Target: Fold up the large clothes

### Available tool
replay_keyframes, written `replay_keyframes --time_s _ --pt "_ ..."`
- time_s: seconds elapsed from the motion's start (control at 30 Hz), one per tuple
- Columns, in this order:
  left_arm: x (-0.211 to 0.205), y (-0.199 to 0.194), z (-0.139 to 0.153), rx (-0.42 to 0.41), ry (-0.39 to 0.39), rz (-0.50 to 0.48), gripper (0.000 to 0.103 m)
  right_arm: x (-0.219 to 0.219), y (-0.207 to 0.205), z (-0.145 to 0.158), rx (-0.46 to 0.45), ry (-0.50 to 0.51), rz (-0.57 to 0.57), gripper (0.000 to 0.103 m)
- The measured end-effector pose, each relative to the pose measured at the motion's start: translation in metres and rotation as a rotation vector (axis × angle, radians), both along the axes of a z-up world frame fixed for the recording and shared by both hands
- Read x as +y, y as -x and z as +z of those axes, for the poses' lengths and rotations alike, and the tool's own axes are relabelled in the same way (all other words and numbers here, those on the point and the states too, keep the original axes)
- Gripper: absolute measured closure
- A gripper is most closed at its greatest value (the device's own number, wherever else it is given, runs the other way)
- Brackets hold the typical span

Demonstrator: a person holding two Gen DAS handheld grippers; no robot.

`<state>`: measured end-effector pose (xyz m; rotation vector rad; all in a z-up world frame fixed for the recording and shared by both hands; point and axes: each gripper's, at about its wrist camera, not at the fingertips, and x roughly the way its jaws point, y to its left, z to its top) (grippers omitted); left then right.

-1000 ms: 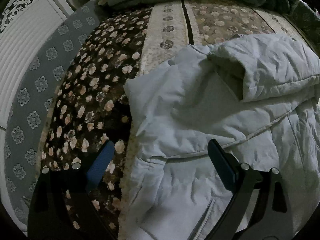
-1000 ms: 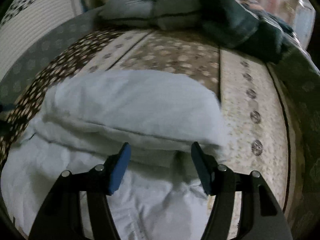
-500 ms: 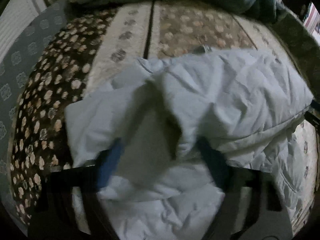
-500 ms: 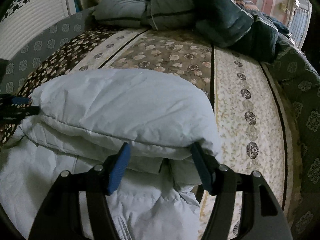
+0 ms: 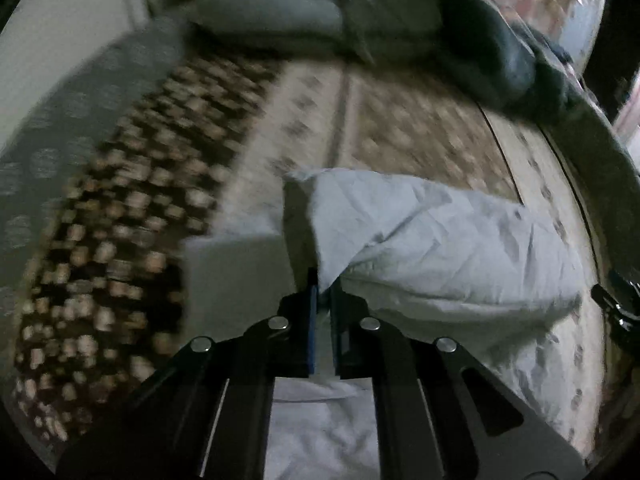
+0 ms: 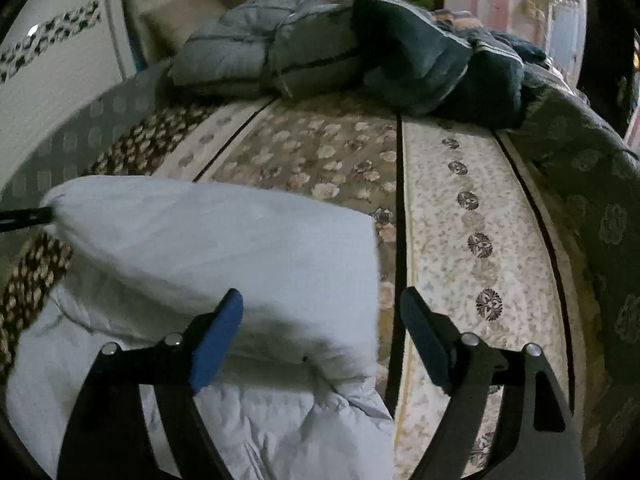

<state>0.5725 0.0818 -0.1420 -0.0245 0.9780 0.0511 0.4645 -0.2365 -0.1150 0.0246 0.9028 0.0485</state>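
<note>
A large white padded garment (image 5: 440, 248) lies partly folded on a floral bedspread (image 5: 400, 136). My left gripper (image 5: 323, 280) is shut on a corner of its upper fold and holds that corner raised off the bed. In the right wrist view the same garment (image 6: 220, 240) fills the lower left, and the left gripper (image 6: 24, 216) pinches its far left tip. My right gripper (image 6: 320, 300) has its jaws opening. The fold's right edge lies between the blue pads (image 6: 218, 340), which do not press on it. The right gripper (image 5: 616, 308) also shows at the edge of the left wrist view.
The bedspread (image 6: 460, 216) has brown, tan and cream flowered stripes. A heap of grey-blue quilts (image 6: 272, 52) and a dark green blanket (image 6: 432, 64) lies at the far end of the bed. A white panel (image 6: 48, 92) stands to the left.
My left gripper went from wide open beside the garment to shut on its fold, and it has lifted. The right gripper's jaws have spread wider around the fold's right edge.
</note>
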Motion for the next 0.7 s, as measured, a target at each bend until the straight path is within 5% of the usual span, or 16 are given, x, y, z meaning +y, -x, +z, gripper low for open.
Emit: replay_keyframes --time_s 0.13,0.27,0.47,0.57,0.63,0.7 --pt "0.039 0.023 -0.030 0.062 -0.127 0.041 0.097 0.001 0.001 -0.002 -0.007 -0.041 0.000 0.022" --pt "0.070 0.031 -0.108 0.269 -0.040 0.080 0.097 0.011 0.000 -0.017 0.025 -0.043 0.017 0.022" --pt "0.062 0.037 -0.101 0.230 -0.023 0.052 0.094 0.025 0.004 -0.034 0.073 0.017 0.047 0.022" --pt "0.077 0.049 -0.078 0.196 -0.020 0.055 0.074 0.024 0.007 -0.033 0.076 -0.001 0.059 0.022" --pt "0.084 0.061 -0.062 0.157 -0.049 0.057 0.046 0.022 0.008 -0.031 0.069 -0.025 0.053 0.021" --pt "0.086 0.067 -0.051 0.138 -0.073 0.056 0.038 0.023 0.006 -0.029 0.064 -0.049 0.043 0.020"
